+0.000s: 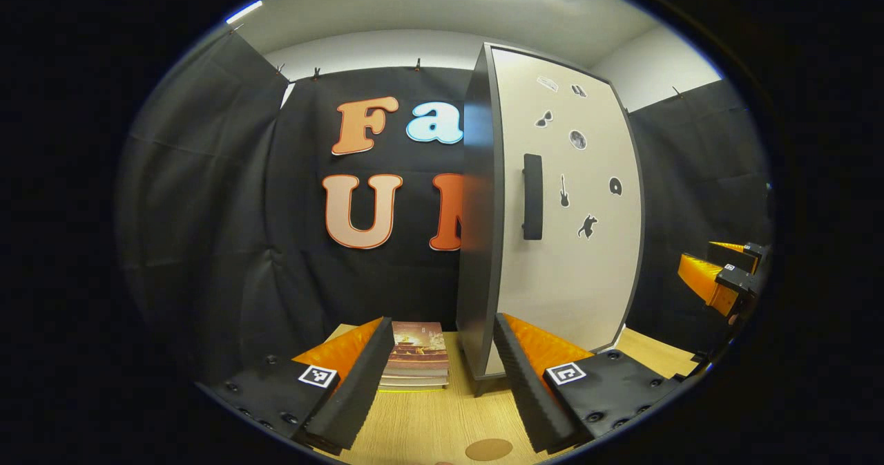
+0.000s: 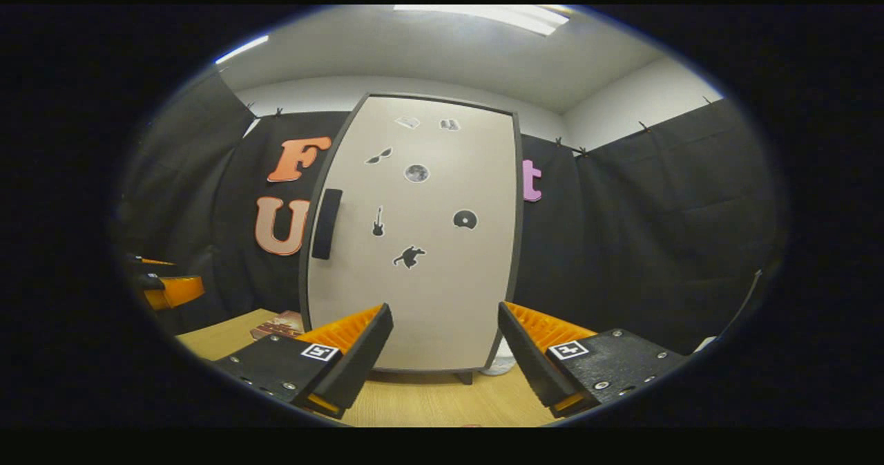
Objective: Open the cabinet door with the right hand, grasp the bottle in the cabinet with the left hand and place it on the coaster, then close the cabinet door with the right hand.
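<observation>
Both orange-and-black grippers, left (image 1: 436, 375) & right (image 2: 445, 354), are held wide apart w/ nothing between, since the grey cabinet door (image 2: 421, 244) w/ black handle (image 2: 326, 224) is not yet opened.

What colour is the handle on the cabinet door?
The handle is black, set on the pale beige cabinet door; the right gripper view shows it best.

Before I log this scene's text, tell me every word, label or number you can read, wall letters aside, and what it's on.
No readable text.
Cabinet door: black picture stickers, no words.
Top book: cover print too blurred.
Left gripper and right gripper: square coded tags, no letters.
</observation>
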`<state>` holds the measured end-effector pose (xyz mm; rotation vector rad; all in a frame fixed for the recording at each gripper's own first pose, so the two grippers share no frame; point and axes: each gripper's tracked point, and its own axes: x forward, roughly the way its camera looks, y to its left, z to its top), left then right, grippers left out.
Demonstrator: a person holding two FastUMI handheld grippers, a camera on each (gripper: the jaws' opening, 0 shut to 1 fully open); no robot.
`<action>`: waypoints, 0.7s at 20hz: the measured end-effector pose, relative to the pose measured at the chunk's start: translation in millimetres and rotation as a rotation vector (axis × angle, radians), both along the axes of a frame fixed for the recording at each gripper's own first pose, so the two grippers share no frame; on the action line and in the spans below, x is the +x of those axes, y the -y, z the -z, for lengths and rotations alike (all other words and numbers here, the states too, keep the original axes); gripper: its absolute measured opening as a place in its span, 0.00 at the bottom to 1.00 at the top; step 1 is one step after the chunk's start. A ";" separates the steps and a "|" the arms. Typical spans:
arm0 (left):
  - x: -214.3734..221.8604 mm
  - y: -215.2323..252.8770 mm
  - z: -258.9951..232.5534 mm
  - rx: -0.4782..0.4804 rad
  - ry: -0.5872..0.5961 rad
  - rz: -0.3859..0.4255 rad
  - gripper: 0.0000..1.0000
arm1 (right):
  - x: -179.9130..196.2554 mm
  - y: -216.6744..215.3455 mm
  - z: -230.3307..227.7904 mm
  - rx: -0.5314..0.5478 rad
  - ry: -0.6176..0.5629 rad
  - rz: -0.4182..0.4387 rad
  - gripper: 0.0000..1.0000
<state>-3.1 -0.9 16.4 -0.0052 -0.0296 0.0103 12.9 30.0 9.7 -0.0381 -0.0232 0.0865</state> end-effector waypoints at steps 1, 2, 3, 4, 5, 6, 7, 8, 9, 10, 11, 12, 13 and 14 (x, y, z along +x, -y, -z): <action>-1.7 -1.6 -1.4 -0.004 0.003 -0.001 0.94 | 1.6 -5.6 -4.1 0.007 0.011 -0.013 0.95; -2.0 -3.1 -2.6 -0.008 0.004 -0.003 0.94 | 4.3 -11.0 -7.8 0.017 0.015 -0.021 0.95; -1.2 -4.9 -2.6 -0.009 0.001 -0.006 0.94 | 7.0 -17.1 -10.9 0.031 0.020 -0.030 0.95; -1.6 -7.1 -3.5 -0.007 -0.002 -0.010 0.94 | 10.2 -24.0 -14.0 0.044 0.020 -0.039 0.95; -0.5 -9.0 -4.6 -0.003 -0.002 -0.013 0.94 | 13.6 -31.5 -16.6 0.058 0.020 -0.052 0.95; 0.3 -9.9 -8.0 0.000 0.003 -0.014 0.94 | 16.9 -40.5 -19.5 0.071 0.022 -0.070 0.95; 0.4 -12.0 -11.5 0.001 0.011 -0.014 0.94 | 21.8 -50.7 -21.9 0.083 0.025 -0.087 0.95; 1.0 -13.2 -14.3 0.001 0.011 -0.014 0.94 | 26.1 -61.7 -24.7 0.094 0.030 -0.108 0.95; 3.8 -14.5 -14.4 -0.002 0.007 -0.015 0.94 | 31.5 -72.4 -27.3 0.101 0.033 -0.126 0.95; 4.7 -16.7 -14.5 -0.008 0.002 -0.018 0.94 | 38.0 -83.4 -29.7 0.106 0.034 -0.143 0.95; 5.1 -18.9 -12.9 -0.013 -0.005 -0.021 0.94 | 43.9 -94.0 -31.6 0.106 0.031 -0.160 0.95; 4.4 -22.3 -12.0 -0.014 -0.008 -0.028 0.94 | 50.9 -105.2 -35.4 0.104 0.030 -0.180 0.95; 5.1 -26.2 -11.4 -0.011 -0.010 -0.039 0.94 | 58.7 -114.2 -40.2 0.102 0.034 -0.195 0.95; 4.3 -30.1 -9.7 -0.003 -0.013 -0.050 0.94 | 67.0 -123.9 -45.0 0.099 0.040 -0.208 0.94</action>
